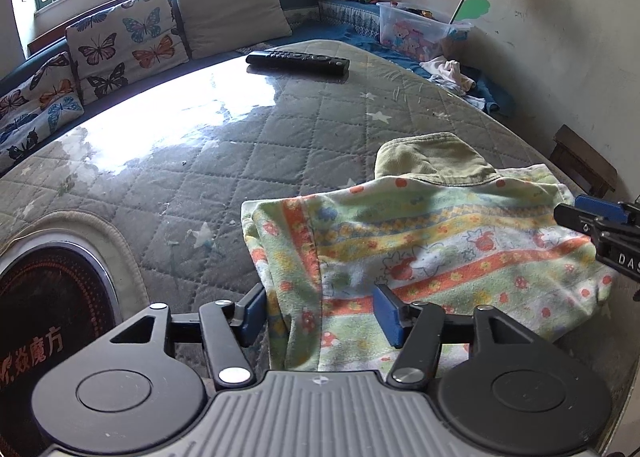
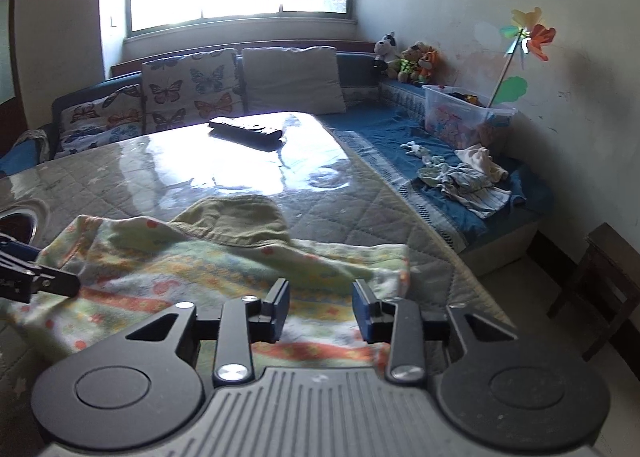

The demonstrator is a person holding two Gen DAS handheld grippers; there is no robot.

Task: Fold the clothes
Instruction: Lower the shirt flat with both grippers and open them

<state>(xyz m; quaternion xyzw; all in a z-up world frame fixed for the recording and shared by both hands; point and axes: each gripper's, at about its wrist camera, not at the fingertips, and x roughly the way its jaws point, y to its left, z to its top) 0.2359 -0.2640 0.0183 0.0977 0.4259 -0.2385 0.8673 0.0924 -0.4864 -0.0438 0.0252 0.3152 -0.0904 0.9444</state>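
Note:
A folded patterned garment (image 1: 420, 249) in green, orange and yellow lies on the quilted table (image 1: 240, 161), on top of an olive-green garment (image 1: 432, 159) that sticks out behind it. My left gripper (image 1: 320, 313) stands open over the patterned cloth's near left part, its blue pads apart, and the cloth lies slack between them. My right gripper (image 2: 321, 311) is open over the same patterned garment (image 2: 200, 269) near its right edge, with nothing pinched. The right gripper's tip shows at the right edge of the left wrist view, and the left gripper's tip at the left edge of the right wrist view.
A black remote (image 1: 298, 61) lies at the table's far side. A round heater opening (image 1: 52, 305) is set into the table at the near left. A sofa with butterfly cushions (image 1: 120, 41), a toy bin (image 2: 460, 117), loose clothes (image 2: 468, 177) and a wooden stool (image 2: 604, 289) surround the table.

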